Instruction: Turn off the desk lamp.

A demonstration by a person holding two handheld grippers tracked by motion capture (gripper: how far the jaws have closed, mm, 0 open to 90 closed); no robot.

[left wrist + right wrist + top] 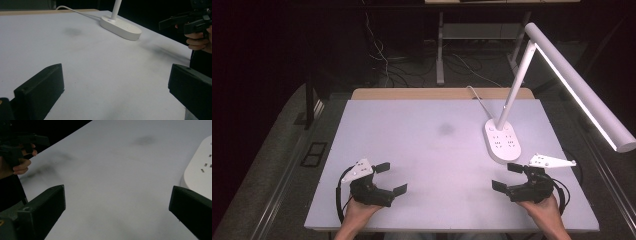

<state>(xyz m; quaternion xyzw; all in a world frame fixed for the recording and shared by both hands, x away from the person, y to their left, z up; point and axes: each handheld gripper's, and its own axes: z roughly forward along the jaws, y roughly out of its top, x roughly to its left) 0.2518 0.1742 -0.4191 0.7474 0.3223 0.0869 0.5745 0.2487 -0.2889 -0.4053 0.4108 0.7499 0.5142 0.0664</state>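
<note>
We find both grippers held low at the near edge of the white table (pixel 432 150), well apart from each other. The left gripper (pixel 391 178) has its jaws spread wide with nothing between them; its own view confirms bare table surface in the gap. The right gripper (pixel 508 176) likewise stands with jaws spread wide and empty. Nearest to it is the white lamp base (pixel 502 141), which lies just beyond its far jaw, not touching. The lamp's lit head (pixel 579 85) overhangs the table's right side. A faint dark smudge (pixel 445 129) marks the table centre.
</note>
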